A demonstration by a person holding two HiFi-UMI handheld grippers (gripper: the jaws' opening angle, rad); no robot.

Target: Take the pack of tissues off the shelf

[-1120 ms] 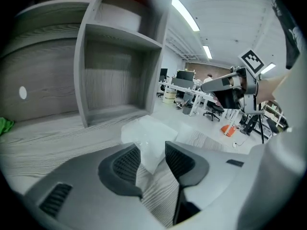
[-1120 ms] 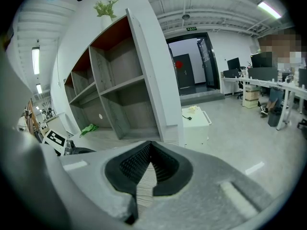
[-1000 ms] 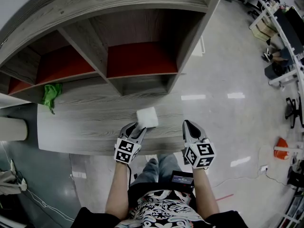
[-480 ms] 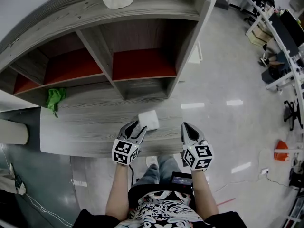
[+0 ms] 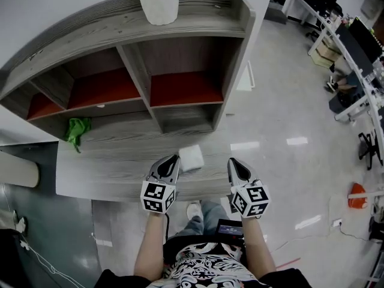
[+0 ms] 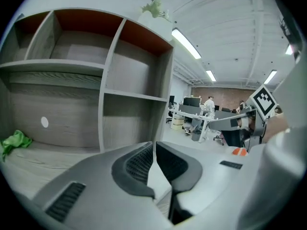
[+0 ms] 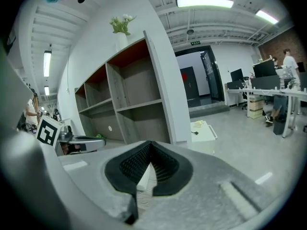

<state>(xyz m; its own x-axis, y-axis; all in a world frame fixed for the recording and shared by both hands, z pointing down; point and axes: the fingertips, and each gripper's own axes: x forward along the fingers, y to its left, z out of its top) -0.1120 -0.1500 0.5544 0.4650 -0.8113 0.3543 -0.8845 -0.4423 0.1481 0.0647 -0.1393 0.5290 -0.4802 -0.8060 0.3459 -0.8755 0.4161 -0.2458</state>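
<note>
1. Head view: left hand-held gripper (image 5: 173,160) has just been closing; jaws now near-together w/ nothing between. Right hand-held gripper (image 5: 235,162) is also pinched closed, empty.
2. Pack of tissues (image 5: 191,158) lies flat on desk (image 5: 102,168), just beside left tips, near front edge.
3. Progress: pack is already off the shelf (image 5: 180,89) bays behind; task looks done, maybe only pull-back left.
4. Pack looks near-square from above, so long axis can't be told; edges sit slightly skewed to desk front.
</note>
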